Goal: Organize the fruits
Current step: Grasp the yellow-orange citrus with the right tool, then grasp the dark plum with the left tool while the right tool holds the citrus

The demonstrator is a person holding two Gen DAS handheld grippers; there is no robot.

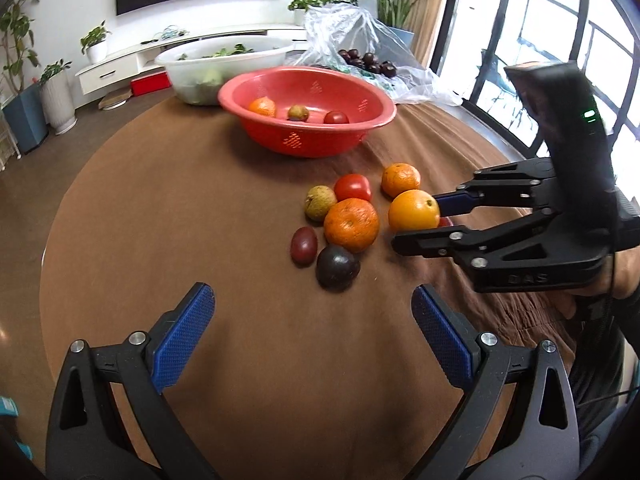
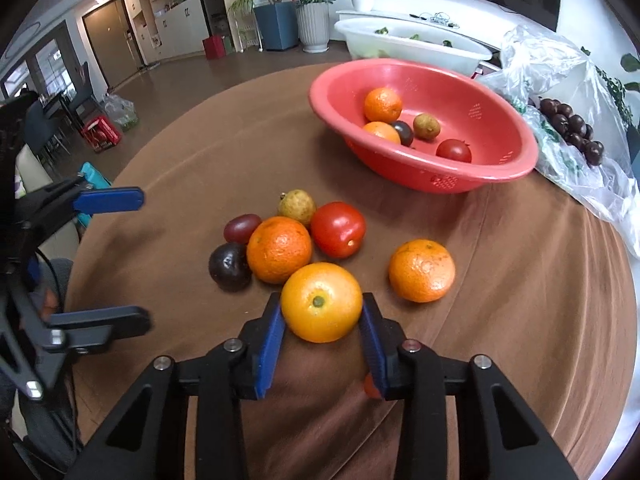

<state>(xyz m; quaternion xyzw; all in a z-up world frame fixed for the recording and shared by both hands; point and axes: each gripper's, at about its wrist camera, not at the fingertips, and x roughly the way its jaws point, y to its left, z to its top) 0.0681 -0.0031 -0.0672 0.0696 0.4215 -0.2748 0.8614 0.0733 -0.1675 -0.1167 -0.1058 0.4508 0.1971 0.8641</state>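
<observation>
The right gripper [image 2: 322, 322] has its blue pads on either side of a smooth yellow-orange orange [image 2: 321, 301], one pad against each flank; the jaws are narrowed to the fruit's width and grasp it. The orange sits low over the brown tablecloth [image 2: 520, 320]; whether it still touches the cloth cannot be told. From the left wrist view the same grip appears side-on: the orange [image 1: 414, 210] lies between the two black fingers of the right gripper [image 1: 416, 220], and a small red thing shows just behind it.

The left gripper [image 1: 312, 320] hangs over bare cloth with its jaws spread wide, nothing between the pads, near a dark plum [image 1: 337, 267].

Loose fruit lies in a cluster just beyond the held orange: a mandarin [image 2: 279, 249], a tomato [image 2: 338, 229], a reddish plum [image 2: 241, 227], a yellow-green fruit [image 2: 297, 207], and the dark plum [image 2: 230, 266]. A second mandarin [image 2: 421, 271] lies apart to the right.

A red basin [image 2: 500, 168] stands farther back on the table and holds two orange fruits, a dark plum, a green-brown fruit and a tomato. Behind it are a white tub [image 2: 420, 50] and a plastic bag [image 2: 560, 80] with dark fruit.
</observation>
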